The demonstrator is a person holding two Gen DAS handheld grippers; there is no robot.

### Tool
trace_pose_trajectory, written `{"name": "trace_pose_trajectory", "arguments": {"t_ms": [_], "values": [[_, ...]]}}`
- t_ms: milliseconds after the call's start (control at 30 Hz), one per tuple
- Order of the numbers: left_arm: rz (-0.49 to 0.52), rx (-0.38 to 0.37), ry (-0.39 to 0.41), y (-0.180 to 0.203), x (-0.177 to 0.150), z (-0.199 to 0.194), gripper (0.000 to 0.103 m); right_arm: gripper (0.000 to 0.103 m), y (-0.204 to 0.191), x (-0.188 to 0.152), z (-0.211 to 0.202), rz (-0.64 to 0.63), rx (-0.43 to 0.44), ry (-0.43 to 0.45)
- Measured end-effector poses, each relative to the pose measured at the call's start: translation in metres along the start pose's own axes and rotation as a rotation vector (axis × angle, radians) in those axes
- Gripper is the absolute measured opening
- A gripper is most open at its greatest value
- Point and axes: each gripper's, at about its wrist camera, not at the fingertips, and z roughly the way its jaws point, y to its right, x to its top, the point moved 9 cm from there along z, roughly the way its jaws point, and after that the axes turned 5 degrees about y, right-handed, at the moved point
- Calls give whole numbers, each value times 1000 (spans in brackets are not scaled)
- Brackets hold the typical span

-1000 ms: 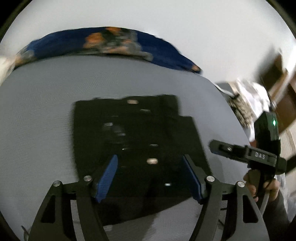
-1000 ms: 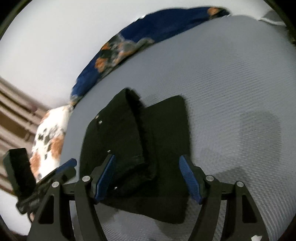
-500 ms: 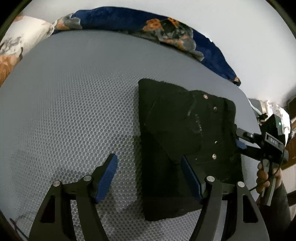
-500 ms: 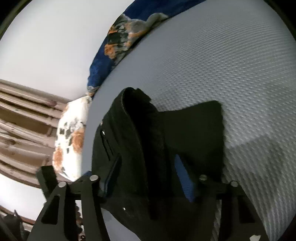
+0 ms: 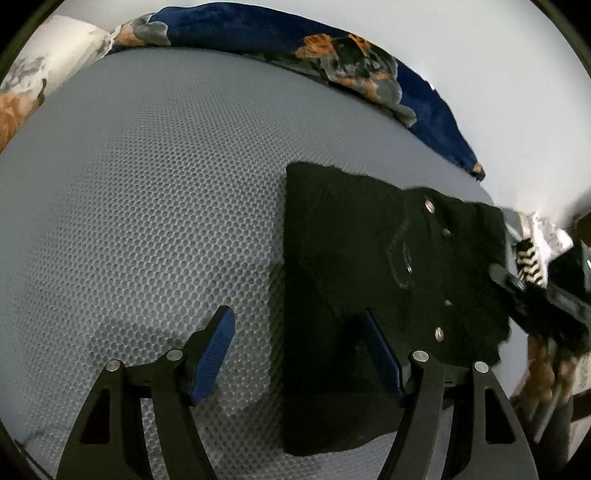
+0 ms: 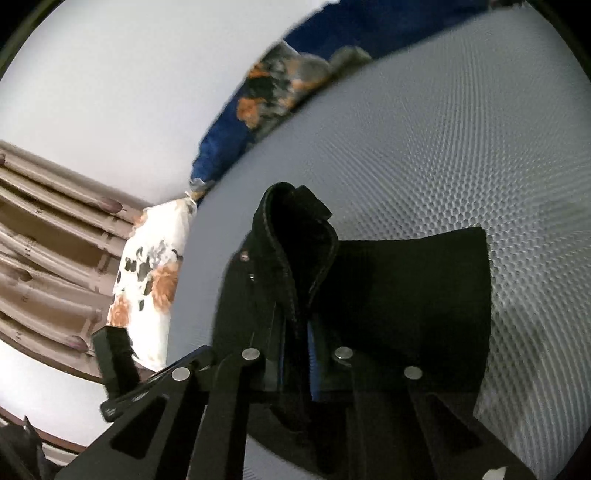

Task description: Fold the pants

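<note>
The folded black denim pants [image 5: 388, 280] lie on the grey honeycomb-mesh bed [image 5: 147, 221], near its right edge. The right hand-held gripper [image 6: 297, 354] is closing, its jaws pinching a raised fold of the fabric. The left hand-held gripper [image 5: 299, 354] hangs wide open, gripping nothing.

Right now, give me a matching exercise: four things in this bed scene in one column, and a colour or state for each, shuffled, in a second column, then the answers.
Things:
1. pants
2. left gripper
3. right gripper
4. blanket

Descriptions:
A. navy with orange flowers, along the far edge of the mattress
B. jaws closing on a raised fold of fabric
C. black, partly folded on the grey surface
D. jaws apart, gripping nothing

Pairs: 1-C, 2-D, 3-B, 4-A
</note>
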Motion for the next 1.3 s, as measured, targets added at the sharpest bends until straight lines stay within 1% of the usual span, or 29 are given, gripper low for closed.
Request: {"name": "trace_pose_trajectory", "arguments": {"t_ms": [67,133,167,233,300,400,500,600,700,800,1000,1067,1167,1300], "values": [[-22,-27,-7,2,3,1,71,10,-6,-1,-17,-8,-17,32],[-26,-30,-13,4,4,2,71,10,-4,-1,-34,-3,-34,65],[-21,-31,-12,5,4,3,71,10,0,-1,-41,-8,-57,79],[-12,-31,-13,9,4,5,71,10,16,-3,-50,28,-84,96],[-3,-31,-21,13,3,9,71,10,40,-13,-49,47,-171,89],[21,-17,-38,16,-3,16,71,10,70,-28,-38,84,-267,79],[53,23,-59,17,-9,29,71,12,82,-30,-35,65,-311,79],[80,48,-63,17,-12,37,71,16,79,-27,-32,25,-352,71],[145,83,-47,24,-12,40,71,19,76,-25,-29,-2,-382,76],[175,96,-44,29,-14,41,71,20,76,-24,-28,-13,-399,76],[175,99,-47,35,-17,46,71,21,71,-28,-32,-37,-427,73],[175,100,-48,35,-22,43,71,21,70,-30,-35,-41,-435,71],[175,97,-55,38,-23,44,71,26,68,-34,-35,-35,-441,54],[181,91,-62,38,-28,41,71,27,64,-41,-38,-54,-459,48]]}}
